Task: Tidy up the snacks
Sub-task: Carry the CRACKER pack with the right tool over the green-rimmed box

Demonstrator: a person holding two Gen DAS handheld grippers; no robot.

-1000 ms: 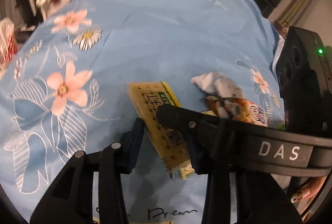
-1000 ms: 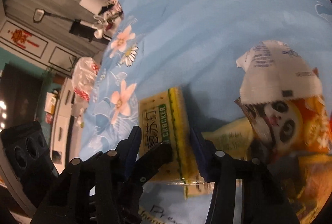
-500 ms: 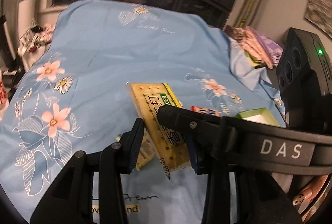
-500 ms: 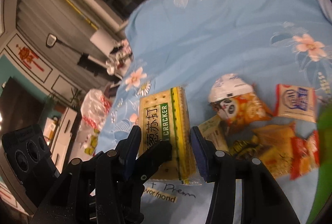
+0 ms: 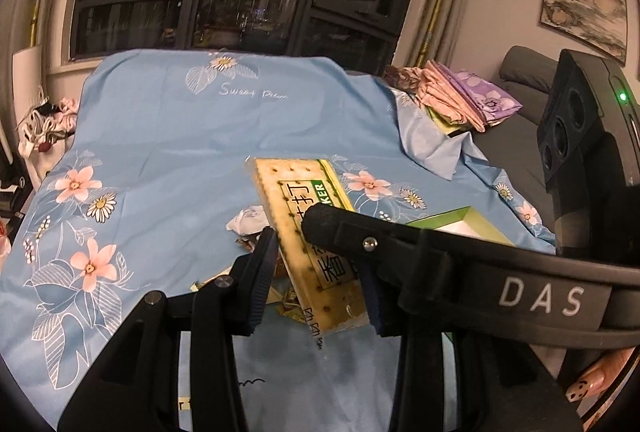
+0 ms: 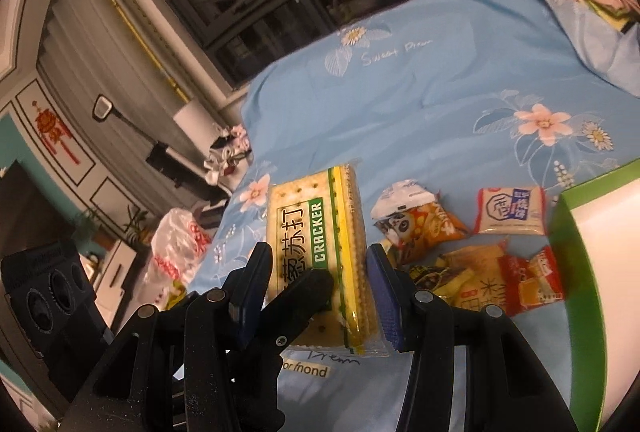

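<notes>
- The cracker pack [image 6: 318,256] is sitting lengthwise between the right gripper [image 6: 318,284] pads, pointing toward 12 o'clock (grip contact unclear).
- The left gripper [image 5: 320,272] is flanking it too; I cannot tell whether either is clamping.

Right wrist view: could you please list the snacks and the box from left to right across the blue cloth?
Cracker pack held in both grippers → panda snack bag → white and blue packet → green box.
</notes>
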